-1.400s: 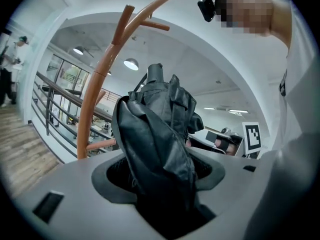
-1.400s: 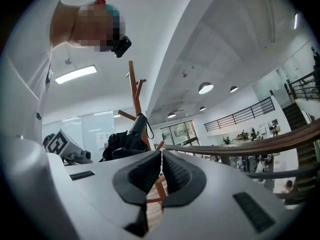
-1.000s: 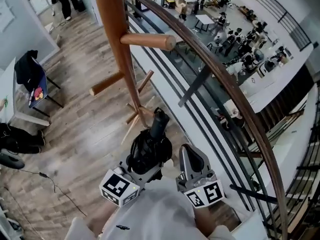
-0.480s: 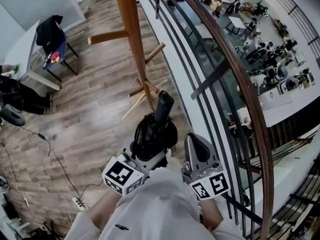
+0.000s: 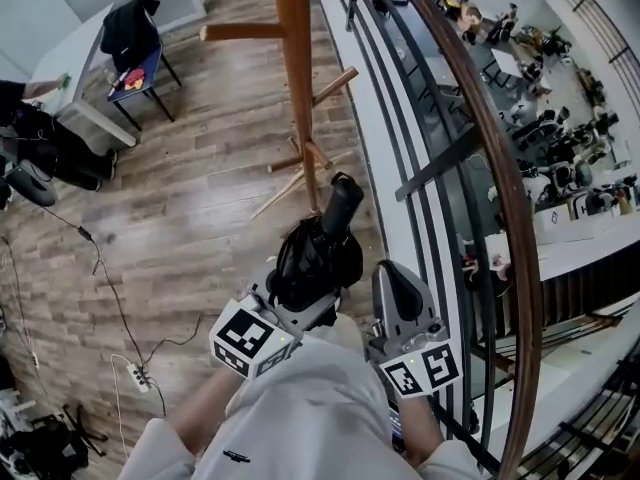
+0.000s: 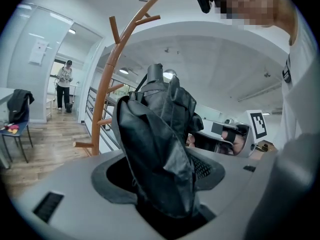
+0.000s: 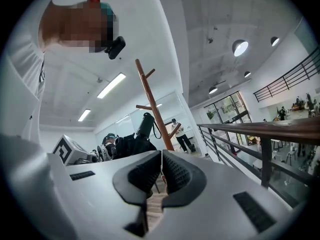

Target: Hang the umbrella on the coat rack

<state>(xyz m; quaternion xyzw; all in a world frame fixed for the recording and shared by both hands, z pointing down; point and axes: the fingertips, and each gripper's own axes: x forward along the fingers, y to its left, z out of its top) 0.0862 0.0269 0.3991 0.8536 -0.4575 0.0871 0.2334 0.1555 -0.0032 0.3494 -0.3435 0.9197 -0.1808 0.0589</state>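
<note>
A folded black umbrella (image 5: 318,258) stands up between the jaws of my left gripper (image 5: 300,293), its stubby handle (image 5: 343,203) pointing toward the coat rack. In the left gripper view the umbrella (image 6: 160,144) fills the gap of the left gripper (image 6: 162,178), whose pads press on its bundled fabric. The wooden coat rack (image 5: 296,78) with angled pegs stands on the floor just ahead, also in the left gripper view as the coat rack (image 6: 106,94). My right gripper (image 5: 392,276) hovers beside the umbrella, shut on nothing; in its own view the right gripper (image 7: 161,170) shows pads together.
A metal railing with a wooden handrail (image 5: 500,168) runs close on the right, with a drop to a lower floor beyond. A chair with a black jacket (image 5: 135,33) and bags (image 5: 50,148) sit far left. A power strip and cable (image 5: 130,376) lie on the floor.
Both grippers have sunk a little, the umbrella still in the left one. The head view has swung, so the rack's base and more floor on the left show.
</note>
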